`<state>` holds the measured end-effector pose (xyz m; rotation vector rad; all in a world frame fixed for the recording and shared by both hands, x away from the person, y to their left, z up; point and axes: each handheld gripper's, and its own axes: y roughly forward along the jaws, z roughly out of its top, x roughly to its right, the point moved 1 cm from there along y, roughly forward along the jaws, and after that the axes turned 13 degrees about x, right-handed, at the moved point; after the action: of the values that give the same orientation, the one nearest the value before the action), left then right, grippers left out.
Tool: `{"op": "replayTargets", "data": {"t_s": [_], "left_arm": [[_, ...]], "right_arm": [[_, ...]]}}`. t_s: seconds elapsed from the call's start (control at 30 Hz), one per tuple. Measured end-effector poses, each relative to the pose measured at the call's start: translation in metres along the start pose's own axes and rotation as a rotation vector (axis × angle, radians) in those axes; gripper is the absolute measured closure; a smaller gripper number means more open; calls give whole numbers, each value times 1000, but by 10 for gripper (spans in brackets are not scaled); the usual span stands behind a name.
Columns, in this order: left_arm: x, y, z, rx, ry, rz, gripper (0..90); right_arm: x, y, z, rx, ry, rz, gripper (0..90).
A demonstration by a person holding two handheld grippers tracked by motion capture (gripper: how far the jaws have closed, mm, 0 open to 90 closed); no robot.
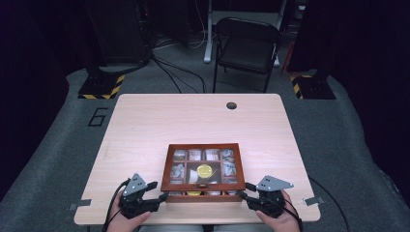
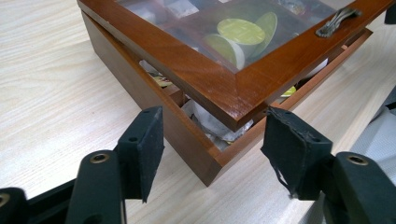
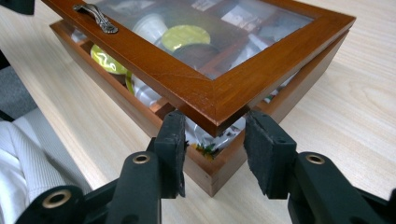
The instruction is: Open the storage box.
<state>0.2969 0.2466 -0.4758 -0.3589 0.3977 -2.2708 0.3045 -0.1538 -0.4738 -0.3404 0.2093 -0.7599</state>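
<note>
Table; glass-lidded box contents unclear.

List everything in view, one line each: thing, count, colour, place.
Table: one, light wood, centre.
Box: one, reddish-brown wood, near edge of table, holding cups and packets.
Lid: one, glass in a wooden frame, raised a little off the box at the near corners.
Handle: one, metal, on the lid's front edge.
Chair: one, black, beyond the table.
Floor stands: two, black with yellow stripes, far left and far right.
Left gripper: black, jaws either side of the near left corner.
Right gripper: black, jaws at the near right lid corner.
</note>
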Motion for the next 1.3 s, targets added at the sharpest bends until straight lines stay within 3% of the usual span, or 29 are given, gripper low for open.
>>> {"op": "replayTargets", "data": {"t_s": [0.23, 0.53, 0.83, 1.0, 1.3], "left_arm": [[6, 10, 3, -4, 36, -7, 459], [7, 13, 8, 9, 48, 1, 450], [4, 15, 20, 27, 40, 9, 412], [1, 13, 28, 55, 8, 22, 409], [0, 9, 46, 107, 62, 37, 416]], "right_arm": [[0, 0, 1, 3, 2, -2, 586], [2, 1, 2, 15, 12, -1, 556], [4, -2, 15, 52, 10, -14, 503], [6, -3, 23, 69, 13, -22, 501], [12, -4, 40, 103, 9, -19, 502]]}}
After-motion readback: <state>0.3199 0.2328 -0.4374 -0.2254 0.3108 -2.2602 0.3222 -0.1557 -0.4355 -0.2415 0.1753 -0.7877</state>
